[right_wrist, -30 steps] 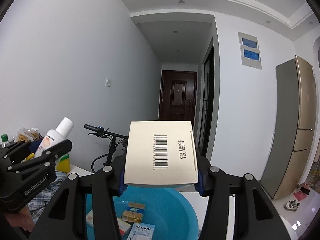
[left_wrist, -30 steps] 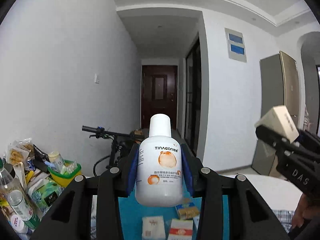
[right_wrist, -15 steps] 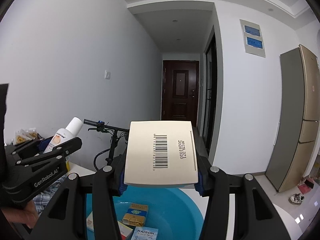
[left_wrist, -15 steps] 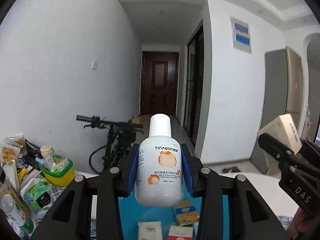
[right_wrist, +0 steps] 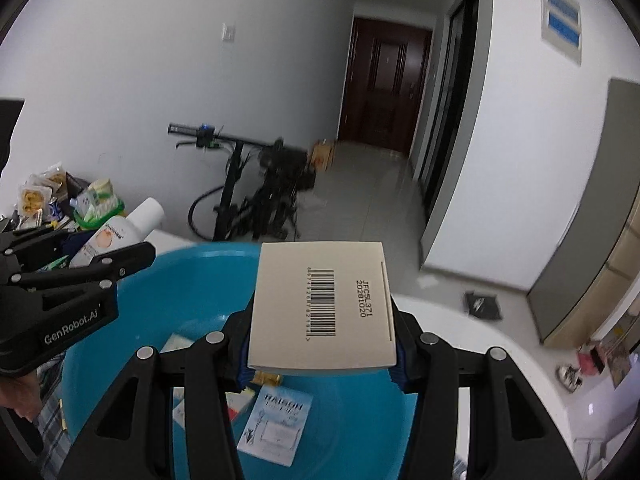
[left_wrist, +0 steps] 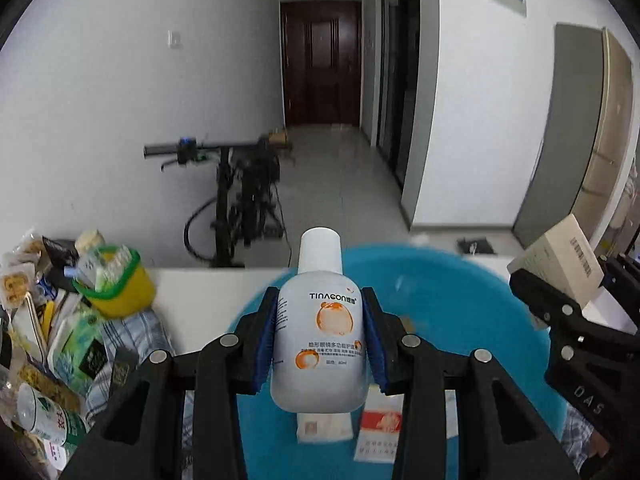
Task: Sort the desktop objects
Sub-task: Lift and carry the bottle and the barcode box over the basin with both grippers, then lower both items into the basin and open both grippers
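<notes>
My left gripper (left_wrist: 320, 340) is shut on a white TINACON bottle (left_wrist: 320, 344) with orange print, held upright above the blue basin (left_wrist: 460, 292). My right gripper (right_wrist: 320, 344) is shut on a cream box (right_wrist: 320, 304) with a barcode, held over the same basin (right_wrist: 188, 280). The basin holds several small boxes and packets, such as a red-and-white one (left_wrist: 380, 428) and a blue RAISON leaflet (right_wrist: 276, 424). Each gripper shows in the other's view: the right one with the box (left_wrist: 560, 264) and the left one with the bottle (right_wrist: 116, 236).
A pile of snacks, packets and bottles (left_wrist: 44, 336) lies at the left on a checked cloth, with a yellow-green cup (left_wrist: 116, 284) full of items. The white table (left_wrist: 200, 292) runs behind the basin. A scooter (left_wrist: 236, 196) stands on the floor beyond.
Both grippers have tilted downward toward the basin. The basin and table now fill much more of both views. Both keep their hold.
</notes>
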A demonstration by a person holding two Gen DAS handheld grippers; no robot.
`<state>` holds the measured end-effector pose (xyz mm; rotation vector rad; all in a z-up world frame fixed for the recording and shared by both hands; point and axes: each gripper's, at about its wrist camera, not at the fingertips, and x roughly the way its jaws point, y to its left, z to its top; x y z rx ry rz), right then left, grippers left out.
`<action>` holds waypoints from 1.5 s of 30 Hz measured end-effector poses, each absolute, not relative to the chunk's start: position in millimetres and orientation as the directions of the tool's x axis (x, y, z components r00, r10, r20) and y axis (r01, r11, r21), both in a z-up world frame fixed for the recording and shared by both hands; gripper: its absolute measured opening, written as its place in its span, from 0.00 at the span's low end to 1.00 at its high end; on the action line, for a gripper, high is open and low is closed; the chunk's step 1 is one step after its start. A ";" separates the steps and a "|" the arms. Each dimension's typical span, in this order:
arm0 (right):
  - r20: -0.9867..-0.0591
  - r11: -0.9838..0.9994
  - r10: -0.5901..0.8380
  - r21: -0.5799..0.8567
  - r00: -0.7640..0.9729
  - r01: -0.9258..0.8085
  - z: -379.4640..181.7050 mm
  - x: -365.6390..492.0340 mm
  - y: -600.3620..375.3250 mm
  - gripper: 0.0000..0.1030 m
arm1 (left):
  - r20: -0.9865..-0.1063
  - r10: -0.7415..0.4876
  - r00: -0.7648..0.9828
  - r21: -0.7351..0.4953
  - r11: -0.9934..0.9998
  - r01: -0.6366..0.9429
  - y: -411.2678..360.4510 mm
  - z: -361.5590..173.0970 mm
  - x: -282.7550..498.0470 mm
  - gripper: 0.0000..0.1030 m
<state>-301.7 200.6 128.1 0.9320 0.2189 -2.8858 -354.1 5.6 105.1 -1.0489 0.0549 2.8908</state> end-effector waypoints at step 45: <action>-0.934 -0.985 -0.136 0.093 -0.330 0.143 8.0 -405.1 220.7 0.48 | -0.937 0.091 -0.337 -0.064 -0.994 -0.090 30.2 -30.1 -464.3 0.40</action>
